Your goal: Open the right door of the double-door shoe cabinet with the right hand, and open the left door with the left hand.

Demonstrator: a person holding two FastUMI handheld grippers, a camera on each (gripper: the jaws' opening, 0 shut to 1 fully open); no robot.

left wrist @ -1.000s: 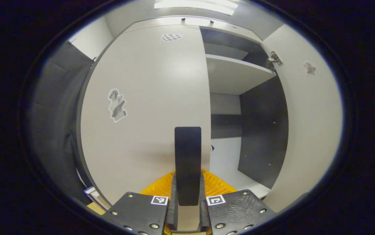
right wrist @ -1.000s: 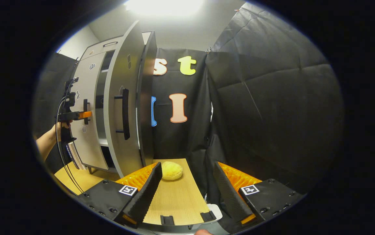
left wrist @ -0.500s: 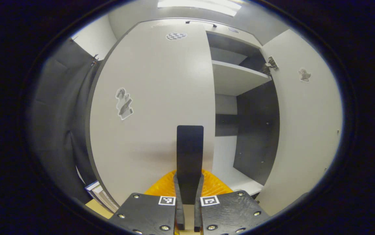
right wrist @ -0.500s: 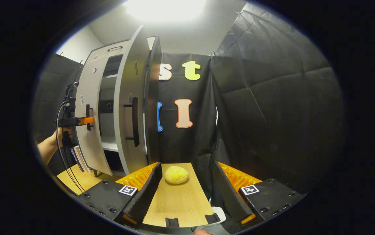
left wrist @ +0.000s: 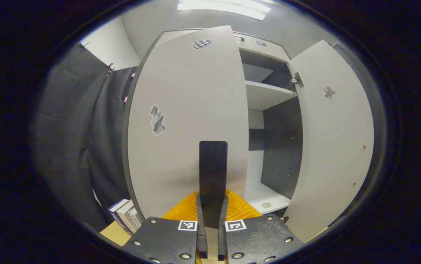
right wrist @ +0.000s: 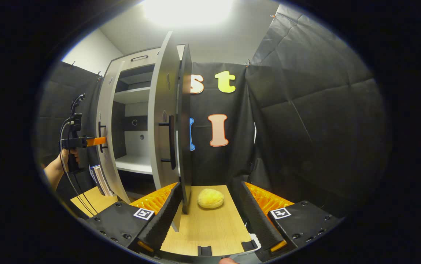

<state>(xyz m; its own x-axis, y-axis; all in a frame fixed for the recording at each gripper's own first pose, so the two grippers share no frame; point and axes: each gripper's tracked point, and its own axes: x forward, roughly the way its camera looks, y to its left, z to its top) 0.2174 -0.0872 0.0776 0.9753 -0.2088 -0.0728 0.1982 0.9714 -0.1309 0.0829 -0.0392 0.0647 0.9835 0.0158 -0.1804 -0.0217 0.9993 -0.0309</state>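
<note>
At the cabinet front, left tool (left wrist: 212,220) clamping left door handle (left wrist: 213,176), right door (left wrist: 333,139) swung wide

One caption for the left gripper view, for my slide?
Left gripper shut on the left door's handle, right door already open.

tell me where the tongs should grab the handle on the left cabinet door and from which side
Grip the middle of the left door's handle. It is an upright bar standing off the left door, so come straight at the door's front with one finger on each side. The left tongs are shut on it that way.
</note>
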